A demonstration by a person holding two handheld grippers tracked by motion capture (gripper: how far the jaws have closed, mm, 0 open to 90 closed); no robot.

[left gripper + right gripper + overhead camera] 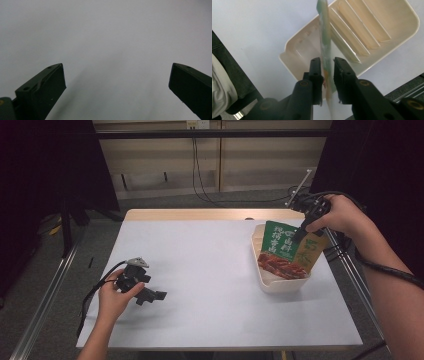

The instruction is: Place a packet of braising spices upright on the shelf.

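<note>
Left gripper (150,296) idle near table edge at 7 o'clock, jaws wide, empty. Right gripper (327,66) at 2 o'clock, jaws slackened around snack pouch (287,251) standing in slotted tray (276,284). Best lift straight up, avoid tipping it.

Left hand (116,296): we rest it low near our edge of the table, forearm coming in from the bottom.
Left gripper (159,295): we hold it level, pointing right; its jaws stand wide apart with nothing between them.
Right hand (344,215): we keep it raised at the far right, wrist bent downward.
Right gripper (327,65): we point it down, jaws narrowly parted, slightly slack.
</note>
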